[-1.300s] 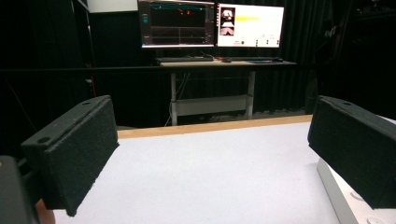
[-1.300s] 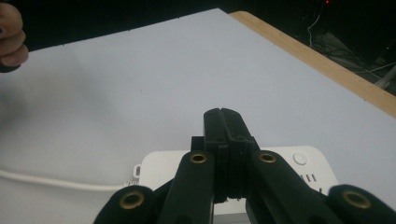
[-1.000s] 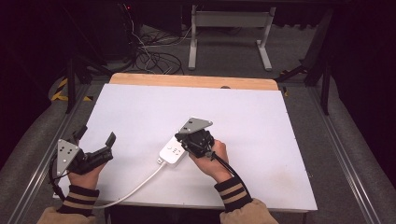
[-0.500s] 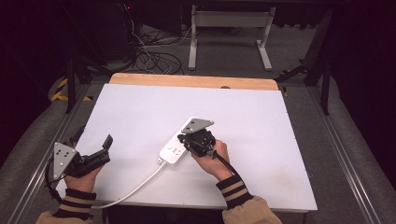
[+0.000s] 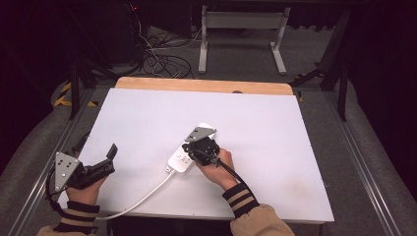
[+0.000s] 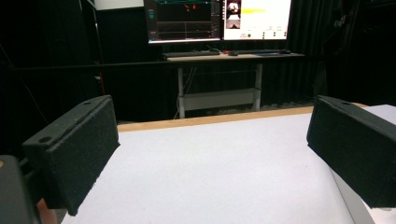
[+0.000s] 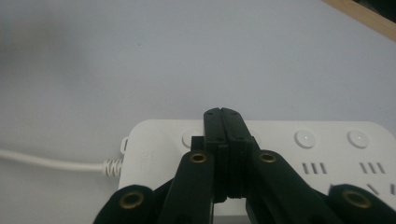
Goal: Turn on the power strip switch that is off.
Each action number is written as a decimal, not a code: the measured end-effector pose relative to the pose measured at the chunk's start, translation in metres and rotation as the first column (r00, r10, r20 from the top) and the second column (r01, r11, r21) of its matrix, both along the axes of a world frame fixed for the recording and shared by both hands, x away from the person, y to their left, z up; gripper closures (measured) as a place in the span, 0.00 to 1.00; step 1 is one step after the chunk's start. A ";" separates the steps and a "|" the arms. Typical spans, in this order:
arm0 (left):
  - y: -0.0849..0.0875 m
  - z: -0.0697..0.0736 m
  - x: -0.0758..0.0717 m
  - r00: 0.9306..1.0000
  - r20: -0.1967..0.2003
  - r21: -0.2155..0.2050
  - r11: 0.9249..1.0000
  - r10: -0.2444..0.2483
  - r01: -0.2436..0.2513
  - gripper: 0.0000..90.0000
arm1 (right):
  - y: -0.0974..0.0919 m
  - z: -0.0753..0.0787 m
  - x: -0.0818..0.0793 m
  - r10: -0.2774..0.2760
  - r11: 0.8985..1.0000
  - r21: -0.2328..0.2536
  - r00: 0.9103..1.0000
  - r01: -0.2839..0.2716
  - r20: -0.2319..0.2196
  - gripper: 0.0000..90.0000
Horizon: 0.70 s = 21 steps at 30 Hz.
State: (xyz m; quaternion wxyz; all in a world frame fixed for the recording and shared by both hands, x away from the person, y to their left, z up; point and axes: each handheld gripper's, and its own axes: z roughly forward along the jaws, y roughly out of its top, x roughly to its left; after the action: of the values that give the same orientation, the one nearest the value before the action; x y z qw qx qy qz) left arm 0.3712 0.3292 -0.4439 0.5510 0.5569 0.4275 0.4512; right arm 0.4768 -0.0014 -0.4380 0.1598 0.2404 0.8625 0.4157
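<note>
White plastic power strip (image 5: 189, 153), rounded and smooth, lies mid-table on the matte white sheet (image 5: 255, 128); the right gripper (image 7: 223, 114) presses jaws together on its button row. Left gripper (image 6: 210, 154) gapes, foam-padded.

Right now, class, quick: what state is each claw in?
Left claw: open, holding nothing, above the table.
Right claw: closed, holding nothing, tips over a button of the power strip.

The right tongs (image 5: 189, 150) have sunk lower onto the power strip (image 5: 183, 158).
</note>
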 end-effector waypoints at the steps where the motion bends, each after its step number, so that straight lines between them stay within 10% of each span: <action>1: 0.000 0.000 0.000 1.000 0.000 0.000 1.000 0.000 0.000 0.03 | 0.003 -0.003 0.000 0.006 1.000 -0.007 1.000 -0.006 0.001 1.00; 21: 0.002 0.000 -0.002 1.000 -0.010 0.004 1.000 0.002 -0.002 0.03 | 0.025 -0.026 0.005 0.028 0.999 -0.030 1.000 -0.029 -0.011 1.00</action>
State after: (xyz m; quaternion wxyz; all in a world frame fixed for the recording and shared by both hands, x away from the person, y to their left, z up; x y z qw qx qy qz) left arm 0.3692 0.3313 -0.4444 0.5472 0.5600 0.4298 0.4496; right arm 0.4814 0.0233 -0.4640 0.1530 0.2277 0.8728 0.4036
